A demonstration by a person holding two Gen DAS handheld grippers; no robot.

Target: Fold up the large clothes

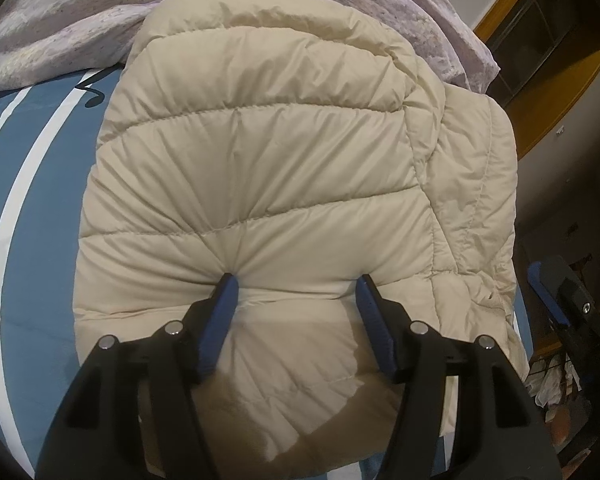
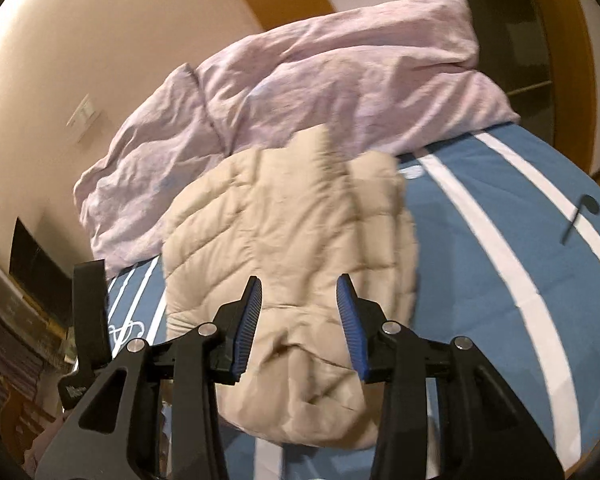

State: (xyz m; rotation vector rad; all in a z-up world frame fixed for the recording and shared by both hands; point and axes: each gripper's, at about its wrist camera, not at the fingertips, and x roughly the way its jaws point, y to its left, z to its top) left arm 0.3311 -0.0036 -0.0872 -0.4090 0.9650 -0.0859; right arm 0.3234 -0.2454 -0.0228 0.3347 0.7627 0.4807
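A blue bedsheet (image 2: 480,280) with white stripes and black music-note prints covers the bed. A crumpled lilac duvet (image 2: 340,80) is heaped on it toward twelve o'clock. Wooden shelving (image 1: 548,40) stands at two o'clock in the left wrist view, and a wall switch (image 2: 85,117) at ten o'clock in the right.

Bed (image 1: 32,216): covered in blue fabric with curving white stripes and a black music-note print, seen in both wrist views. On it lay a cream quilted jacket (image 1: 268,184), folded into a compact padded bundle, its stitched channels running across, resting flat on the blue cover (image 2: 480,280). Behind the jacket (image 2: 284,232) and touching its far edge lay a crumpled pale lilac duvet (image 2: 320,84), heaped along the back of the bed.
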